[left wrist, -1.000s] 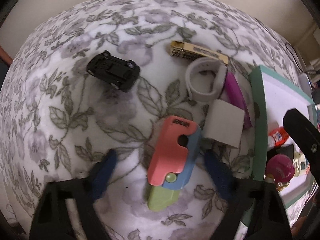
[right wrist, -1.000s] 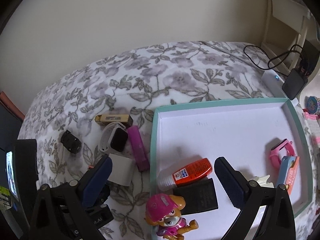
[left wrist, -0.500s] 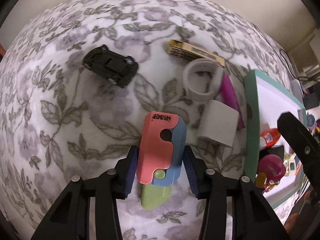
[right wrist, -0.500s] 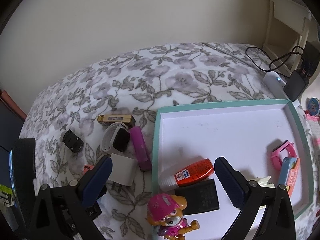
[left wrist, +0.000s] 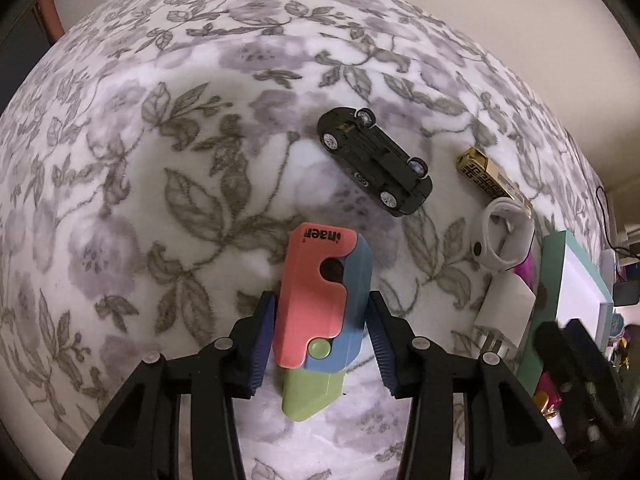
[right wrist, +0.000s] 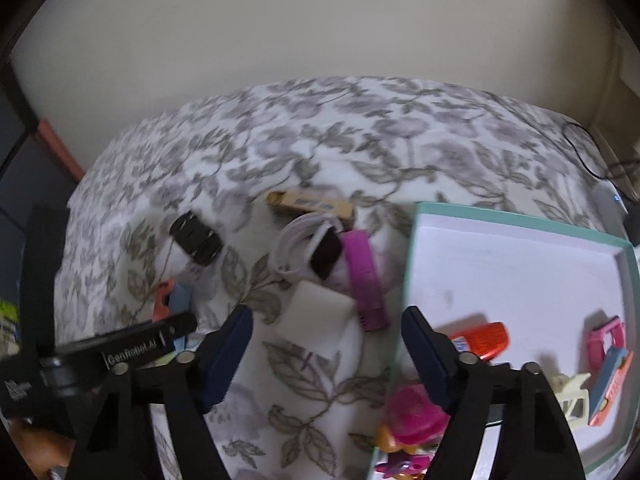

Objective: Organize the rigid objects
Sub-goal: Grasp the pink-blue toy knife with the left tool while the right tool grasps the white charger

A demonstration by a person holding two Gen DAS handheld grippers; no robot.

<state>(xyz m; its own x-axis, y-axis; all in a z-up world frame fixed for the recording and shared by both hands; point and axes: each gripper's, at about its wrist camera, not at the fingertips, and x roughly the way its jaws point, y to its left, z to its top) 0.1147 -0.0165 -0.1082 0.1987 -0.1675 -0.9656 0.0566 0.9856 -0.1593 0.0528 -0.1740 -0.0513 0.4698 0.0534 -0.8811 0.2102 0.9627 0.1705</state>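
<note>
My left gripper (left wrist: 318,330) is shut on a pink, blue and green toy knife (left wrist: 324,300), held over the floral bedspread. A black toy car (left wrist: 374,164) lies upside down beyond it, with a gold box (left wrist: 490,178), a white smartwatch (left wrist: 502,240) and a white charger (left wrist: 504,314) to the right. My right gripper (right wrist: 326,344) is open and empty above the white charger (right wrist: 316,316), next to a purple stick (right wrist: 364,280) and the teal-rimmed tray (right wrist: 520,224).
The tray holds a red-capped glue bottle (right wrist: 482,338), a pink watch (right wrist: 606,336), a blue and orange knife toy (right wrist: 610,384) and a pink puppy figure (right wrist: 412,420). The left gripper's body (right wrist: 120,354) shows at the right wrist view's left. A wall stands behind the bed.
My left gripper closed on the toy knife and lifted it, turning left. The black car now lies upside down. My right gripper swung left from over the tray to over the charger.
</note>
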